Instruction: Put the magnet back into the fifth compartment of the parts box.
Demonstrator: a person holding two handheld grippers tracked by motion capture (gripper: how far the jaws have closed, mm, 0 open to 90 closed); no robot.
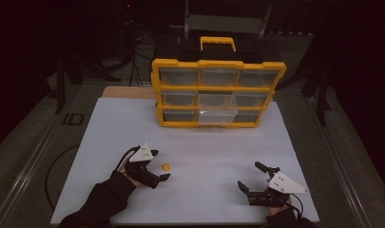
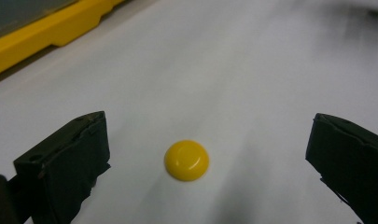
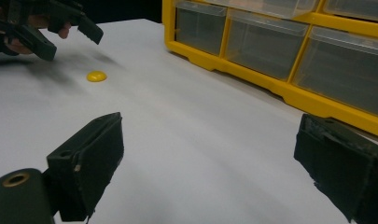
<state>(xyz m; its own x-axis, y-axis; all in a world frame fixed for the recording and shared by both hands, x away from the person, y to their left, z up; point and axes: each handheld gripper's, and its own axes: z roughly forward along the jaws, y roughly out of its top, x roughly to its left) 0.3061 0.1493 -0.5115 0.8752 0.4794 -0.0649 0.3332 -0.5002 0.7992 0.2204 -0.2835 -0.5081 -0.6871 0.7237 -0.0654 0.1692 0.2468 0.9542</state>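
The yellow button [image 2: 186, 160] is framed between the released fingers [image 2: 65, 158] of the left gripper [image 1: 160, 165] for a pick, while the right gripper [image 1: 253, 176] is held spread, idle.

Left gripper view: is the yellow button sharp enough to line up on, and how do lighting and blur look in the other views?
Left gripper view: yellow button fairly sharp with a small glare spot; far table smeared. High view: surroundings dark, white table evenly lit, button small but distinct beside the left gripper. Right gripper view: organizer clear, soft shadow under the left gripper.
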